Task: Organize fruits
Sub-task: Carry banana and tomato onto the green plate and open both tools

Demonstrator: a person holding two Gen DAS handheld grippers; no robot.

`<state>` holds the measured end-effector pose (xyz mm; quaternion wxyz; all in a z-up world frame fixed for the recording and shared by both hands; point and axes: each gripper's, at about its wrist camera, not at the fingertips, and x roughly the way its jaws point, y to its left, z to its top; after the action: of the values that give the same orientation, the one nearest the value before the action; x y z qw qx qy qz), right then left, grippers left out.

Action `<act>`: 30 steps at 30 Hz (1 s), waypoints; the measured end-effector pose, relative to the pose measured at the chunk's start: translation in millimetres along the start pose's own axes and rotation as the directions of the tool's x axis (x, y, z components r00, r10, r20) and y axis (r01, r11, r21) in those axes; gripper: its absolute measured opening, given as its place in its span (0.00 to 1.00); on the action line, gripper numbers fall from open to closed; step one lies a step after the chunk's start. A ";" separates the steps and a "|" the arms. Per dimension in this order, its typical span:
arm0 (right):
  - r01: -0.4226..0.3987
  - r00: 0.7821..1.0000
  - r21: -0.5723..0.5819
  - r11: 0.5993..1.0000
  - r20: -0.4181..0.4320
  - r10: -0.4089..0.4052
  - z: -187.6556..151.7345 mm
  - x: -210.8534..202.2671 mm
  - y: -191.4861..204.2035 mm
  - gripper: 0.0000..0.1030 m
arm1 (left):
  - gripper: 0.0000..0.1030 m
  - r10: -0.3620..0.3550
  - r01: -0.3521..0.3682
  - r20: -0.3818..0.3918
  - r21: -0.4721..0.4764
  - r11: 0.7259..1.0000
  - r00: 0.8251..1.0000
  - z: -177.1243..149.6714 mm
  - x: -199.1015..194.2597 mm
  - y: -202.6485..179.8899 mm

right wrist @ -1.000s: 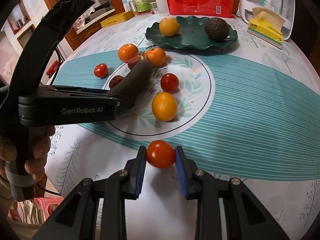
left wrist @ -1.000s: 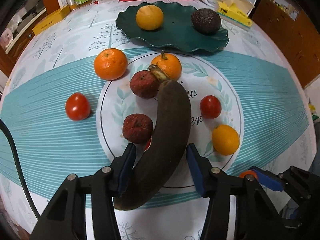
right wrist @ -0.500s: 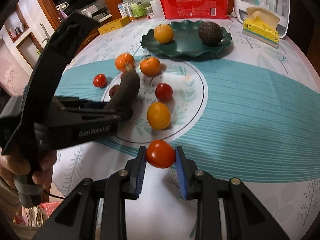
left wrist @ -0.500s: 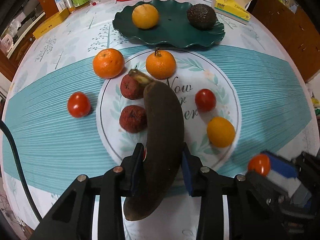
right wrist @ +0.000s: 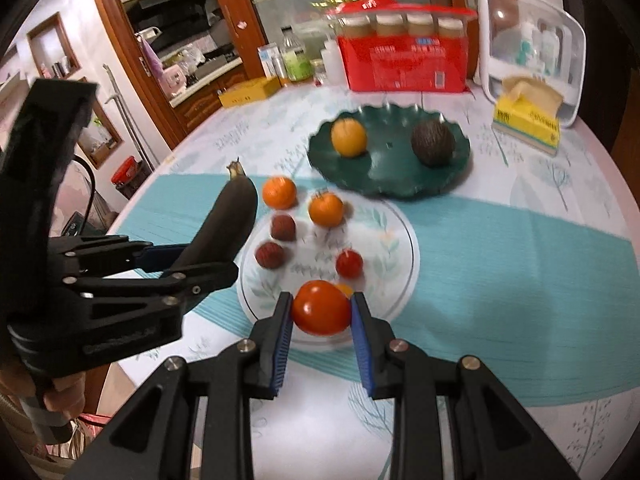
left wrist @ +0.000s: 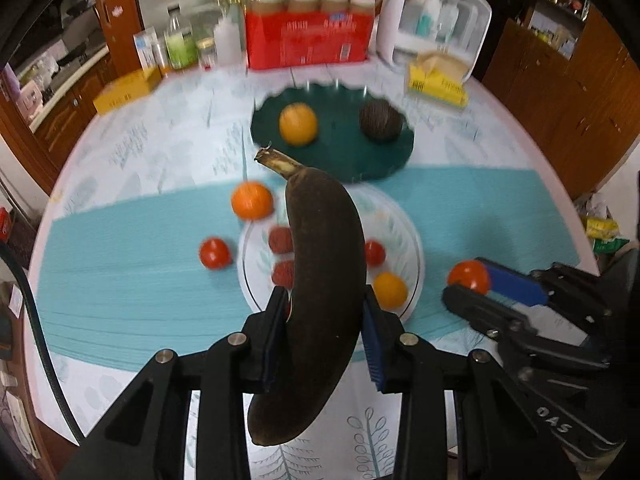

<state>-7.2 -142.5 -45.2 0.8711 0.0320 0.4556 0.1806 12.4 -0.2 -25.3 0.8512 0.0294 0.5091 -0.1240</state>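
My left gripper (left wrist: 325, 312) is shut on a dark brown overripe banana (left wrist: 320, 264) and holds it above the table; the banana also shows in the right wrist view (right wrist: 226, 224). My right gripper (right wrist: 320, 314) is shut on a red tomato (right wrist: 320, 307), lifted over the near edge of the white printed circle (right wrist: 400, 240). A dark green wavy plate (right wrist: 392, 172) at the back holds an orange (right wrist: 349, 137) and an avocado (right wrist: 433, 143). Oranges (right wrist: 326, 209), lychees (right wrist: 283, 227) and tomatoes (right wrist: 349, 264) lie loose on the cloth.
A red box (right wrist: 402, 62), bottles (right wrist: 296, 60), a yellow tissue box (right wrist: 528, 118) and a white container (right wrist: 532, 48) stand along the table's far edge. A yellow box (right wrist: 248, 92) sits at the far left. The teal striped cloth (right wrist: 520, 248) covers the round table.
Both grippers have risen from the table with their fruit. The left lifted the banana up and tilted it; the right carried the tomato up over the printed circle.
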 end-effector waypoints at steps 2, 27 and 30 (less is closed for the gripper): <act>-0.005 1.000 -0.007 1.000 0.019 0.005 9.1 -5.8 1.7 0.28 | 0.32 -0.004 0.004 0.031 0.002 1.000 1.000 11.4 -13.9 0.5; 0.140 0.987 0.079 0.987 0.069 -0.146 195.1 87.4 -71.1 0.28 | 0.33 -0.040 0.032 0.050 0.150 0.988 0.998 258.3 103.4 36.2; 0.130 0.991 0.111 0.985 0.001 -0.131 186.4 124.2 -79.6 0.28 | 0.33 -0.074 0.073 -0.001 0.176 0.982 0.997 268.3 148.2 32.1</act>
<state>230.2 -153.7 -51.3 0.8799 0.0509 0.4623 0.0975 317.6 -43.3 -28.5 0.8417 0.0853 0.4944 -0.1996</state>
